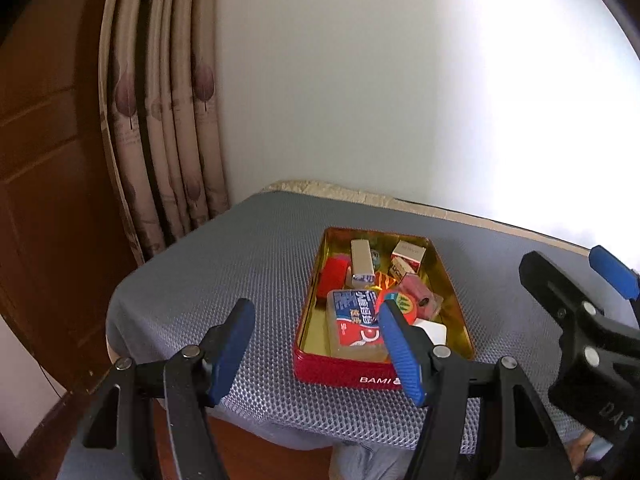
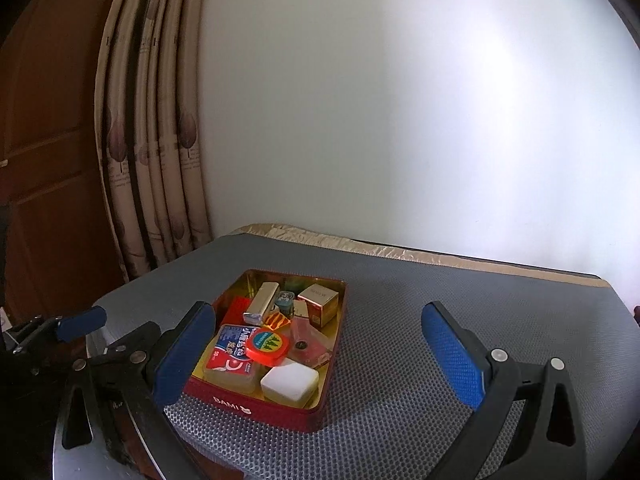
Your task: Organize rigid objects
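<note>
Your left gripper point(image 1: 316, 350) hangs at the near edge of the surface point(image 1: 240, 264) with its jaws spread wide and nothing between them; its right finger overlaps your view of the near-left part of the red tin point(image 1: 344, 374). Your right gripper point(image 2: 320, 354) is likewise released, jaws far apart and empty, with the tin point(image 2: 280, 412) sitting between them in its view, nearer the left finger.

The tin, marked "BAMI" on its near wall, rests open on the grey mesh mat point(image 2: 400, 320) that covers the surface, and everything rigid lies inside it. At the near end sits a white rounded block point(image 2: 290, 381), touching a clear box with a blue and red label point(image 2: 232, 354) on its left. A round red case with a green sticker point(image 2: 266, 345) lies on top of those, beside a pink translucent box point(image 2: 310, 342). Behind them lies a small orange-striped piece point(image 2: 277, 320). Further back a silver bar point(image 2: 262, 304) lies tilted across a red block point(image 2: 238, 307), and a gold carton point(image 2: 320, 302) stands in the far right corner. A small item between bar and carton is too small to identify.

A patterned curtain point(image 2: 152, 160) hangs at the left, beside a white wall point(image 2: 400, 120).
</note>
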`<state>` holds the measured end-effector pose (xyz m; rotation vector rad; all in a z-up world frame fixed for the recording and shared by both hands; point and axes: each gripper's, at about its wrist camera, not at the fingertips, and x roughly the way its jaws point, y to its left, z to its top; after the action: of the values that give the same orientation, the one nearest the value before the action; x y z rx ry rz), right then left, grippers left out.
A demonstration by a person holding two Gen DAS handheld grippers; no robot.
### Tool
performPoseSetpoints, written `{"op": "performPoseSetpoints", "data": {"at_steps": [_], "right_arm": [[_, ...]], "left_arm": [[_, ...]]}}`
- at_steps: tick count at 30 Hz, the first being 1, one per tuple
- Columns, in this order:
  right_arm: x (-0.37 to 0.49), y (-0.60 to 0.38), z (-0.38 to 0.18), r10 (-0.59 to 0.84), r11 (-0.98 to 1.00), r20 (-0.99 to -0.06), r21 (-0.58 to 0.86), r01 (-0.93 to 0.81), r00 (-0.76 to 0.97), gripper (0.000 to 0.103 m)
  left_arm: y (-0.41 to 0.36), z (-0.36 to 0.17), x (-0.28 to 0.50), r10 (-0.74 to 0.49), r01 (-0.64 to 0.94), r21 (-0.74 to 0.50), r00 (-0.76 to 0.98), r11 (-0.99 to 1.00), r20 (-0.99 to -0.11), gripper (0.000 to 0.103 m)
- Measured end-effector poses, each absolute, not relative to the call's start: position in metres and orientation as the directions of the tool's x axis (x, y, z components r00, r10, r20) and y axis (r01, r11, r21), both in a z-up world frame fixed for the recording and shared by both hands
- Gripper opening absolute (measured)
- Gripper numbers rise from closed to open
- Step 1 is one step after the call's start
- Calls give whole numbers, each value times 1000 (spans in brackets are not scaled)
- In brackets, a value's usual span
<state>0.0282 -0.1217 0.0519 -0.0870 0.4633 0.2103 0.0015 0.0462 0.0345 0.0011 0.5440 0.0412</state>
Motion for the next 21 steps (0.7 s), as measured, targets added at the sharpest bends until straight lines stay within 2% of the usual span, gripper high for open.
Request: {"op": "performPoseSetpoints", "data": {"at_steps": [14, 21], "right_arm": [[22, -125, 53, 179, 978, -455, -13, -208, 872, 102], [20, -122, 53, 179, 978, -457, -17, -209, 872, 102]], "left_arm": [[50, 34, 4, 37, -55, -17, 839, 998, -543, 66], [49, 34, 4, 62, -67, 10, 836, 998, -545, 66]]}}
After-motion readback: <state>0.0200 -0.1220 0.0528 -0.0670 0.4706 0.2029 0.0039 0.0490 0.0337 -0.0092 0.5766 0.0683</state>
